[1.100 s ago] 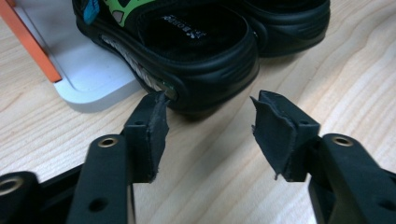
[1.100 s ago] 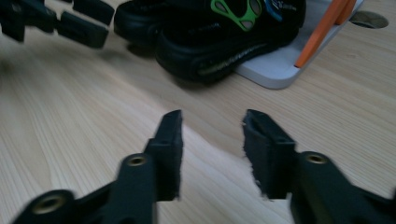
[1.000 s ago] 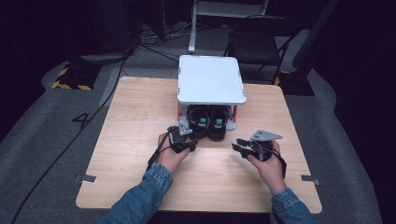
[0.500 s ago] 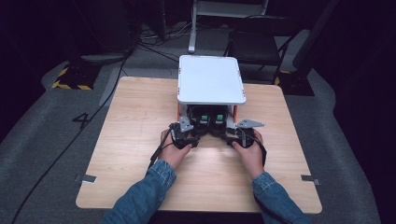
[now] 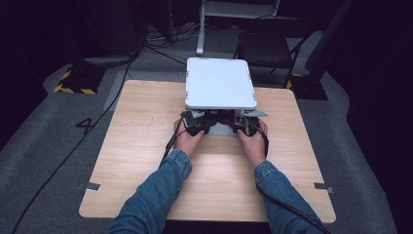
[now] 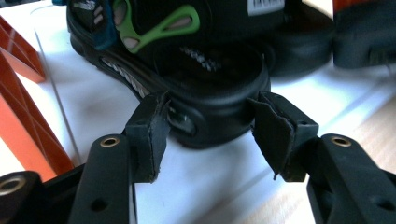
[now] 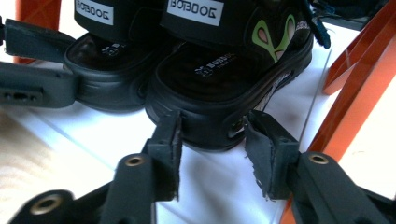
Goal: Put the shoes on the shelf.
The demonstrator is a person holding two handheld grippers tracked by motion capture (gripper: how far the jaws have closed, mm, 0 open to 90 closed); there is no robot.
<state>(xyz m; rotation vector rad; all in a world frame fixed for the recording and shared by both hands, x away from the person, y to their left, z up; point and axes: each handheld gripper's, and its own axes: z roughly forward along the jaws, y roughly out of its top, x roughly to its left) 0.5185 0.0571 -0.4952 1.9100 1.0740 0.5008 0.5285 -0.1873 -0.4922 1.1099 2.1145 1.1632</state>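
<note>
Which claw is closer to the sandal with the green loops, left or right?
Left. The left claw has that sandal's heel between its jaws; the right claw straddles the other sandal.

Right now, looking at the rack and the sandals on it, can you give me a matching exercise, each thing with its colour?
Things:
1. top shelf
2. side frame
3. sandal heel
4. strap trim

Colours:
a. green
b. white
c. black
d. orange

Pairs: 1-b, 2-d, 3-c, 4-a
</note>
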